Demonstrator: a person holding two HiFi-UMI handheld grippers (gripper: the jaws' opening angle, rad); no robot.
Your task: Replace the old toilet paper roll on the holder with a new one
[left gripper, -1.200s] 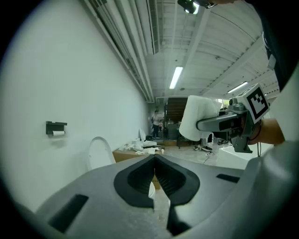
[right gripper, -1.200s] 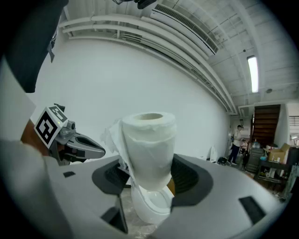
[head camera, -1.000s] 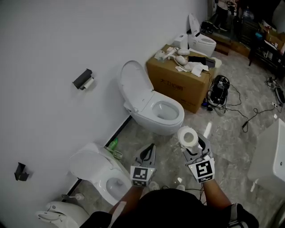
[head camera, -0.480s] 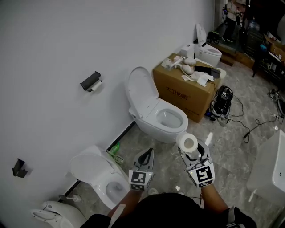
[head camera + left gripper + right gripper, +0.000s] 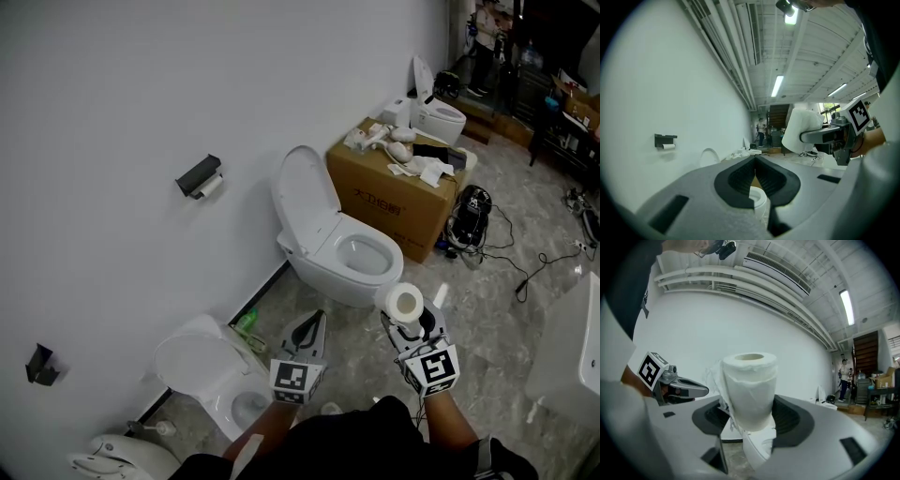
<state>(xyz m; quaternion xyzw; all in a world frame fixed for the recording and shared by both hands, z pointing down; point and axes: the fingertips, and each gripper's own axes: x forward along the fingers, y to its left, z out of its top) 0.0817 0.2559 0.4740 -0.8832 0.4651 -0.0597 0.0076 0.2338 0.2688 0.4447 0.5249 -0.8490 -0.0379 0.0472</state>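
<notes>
Head view: the soft white new toilet paper roll (image 5: 406,303) stands upright in the right gripper (image 5: 410,321), near the person. It is well apart from the flat-topped black metal wall holder (image 5: 198,174) at the far left, where the thin white old roll (image 5: 215,186) hangs underneath. The left gripper (image 5: 313,323) carries nothing. I'd judge this to be the approach, with nothing swapped yet. Next, the empty gripper has to reach the holder, open up, and draw the old roll off.

Left gripper view: its ribbed black rubber fingers (image 5: 738,174) are clenched together on nothing. The holder shows small on the smooth white wall (image 5: 670,93).

Right gripper view: the fingers grasp the new roll's lower half, hollow core upward, with a ragged loose sheet trailing at the left. It looks like squashy paper, and I'd guess a hard squeeze would dent it.
</notes>
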